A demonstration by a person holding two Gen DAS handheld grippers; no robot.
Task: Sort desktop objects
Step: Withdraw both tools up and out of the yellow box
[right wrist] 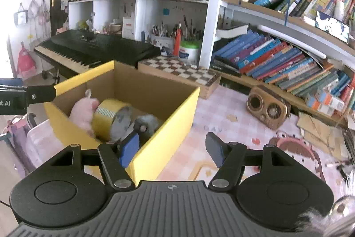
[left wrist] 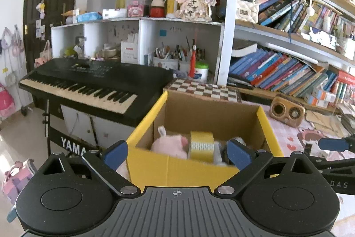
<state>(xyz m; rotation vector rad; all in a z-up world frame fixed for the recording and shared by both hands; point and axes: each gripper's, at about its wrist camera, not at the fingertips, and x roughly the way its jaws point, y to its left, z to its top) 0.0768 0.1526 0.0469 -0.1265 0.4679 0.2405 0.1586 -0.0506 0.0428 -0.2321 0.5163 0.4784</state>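
The yellow box [right wrist: 159, 126] sits at the left edge of the surface [right wrist: 233, 117], and it already holds a roll of yellow tape [right wrist: 108, 113], a pink plush [right wrist: 83, 112] and a grey object I cannot make out. My right gripper [right wrist: 172, 148] hangs over the box's near right corner, its jaws roughly half apart and nothing between them; one blue pad is over the box interior, the other over the pink mat. My left gripper [left wrist: 177, 153] hovers at the box's near wall with its jaws spread wide and empty. I judge that a drop into the box is just finished and the next item must be fetched. To do that well I would lift the right gripper clear of the cardboard rim before swinging toward the surface's right side, so no pad catches the wall and drags the box. The wooden radio [right wrist: 268, 109] near the back edge looks bulky; I would approach it squarely.
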